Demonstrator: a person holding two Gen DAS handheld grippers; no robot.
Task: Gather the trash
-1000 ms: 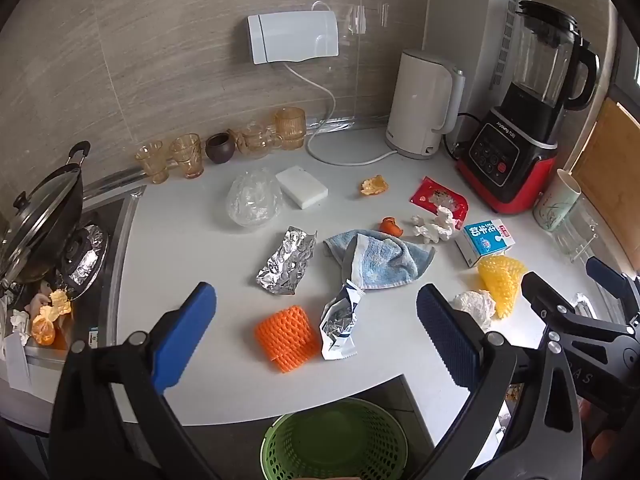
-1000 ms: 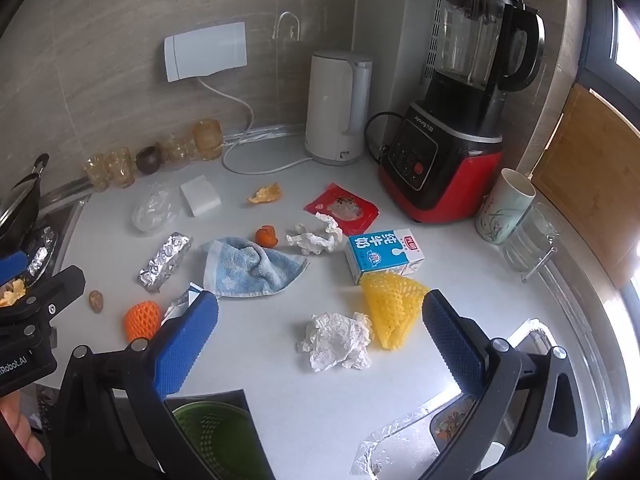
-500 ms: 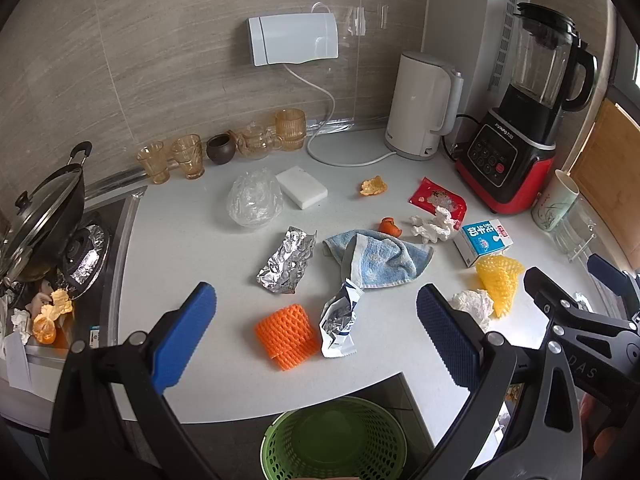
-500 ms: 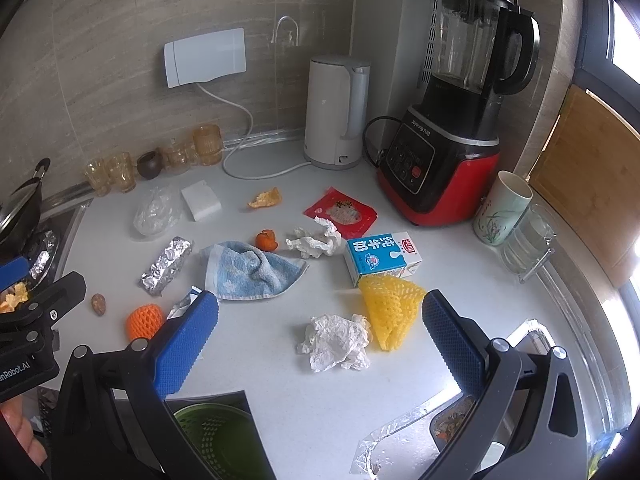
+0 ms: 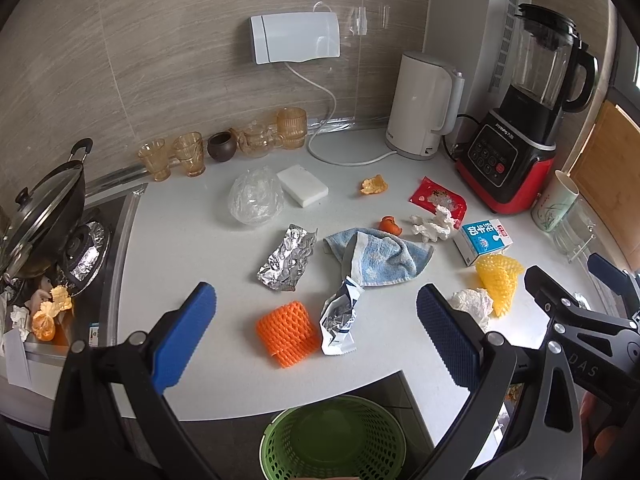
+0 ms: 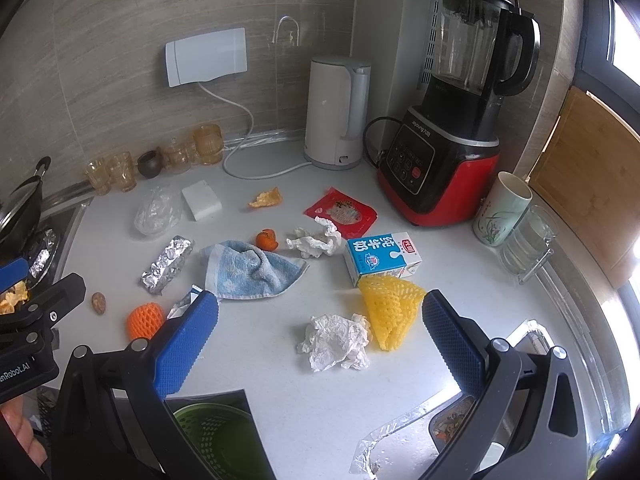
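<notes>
The trash lies all over the white counter (image 5: 200,216), and the blue towel (image 5: 384,258) sits in the middle of it. Just left of the towel is a lump of shiny foil (image 5: 287,259). In front of the towel, touching its edge, is a torn silver wrapper (image 5: 339,318), and beside that is an orange foam net (image 5: 286,332). Right behind the towel sit a small orange peel (image 5: 390,225) and a crumpled white tissue (image 5: 434,224). A red packet (image 5: 438,200) is a bit farther back. To the right of the towel stands a blue milk carton (image 6: 382,256), with a yellow foam net (image 6: 390,310) touching its front. A ball of white paper (image 6: 336,342) lies just beside the yellow net. A green basket (image 5: 332,440) waits low down, below the counter edge in front of the towel. The left gripper (image 5: 316,336) hangs above the counter with its blue fingers spread wide and nothing in them. The right gripper (image 6: 320,344) is spread wide too, over the paper ball, and holds nothing.
</notes>
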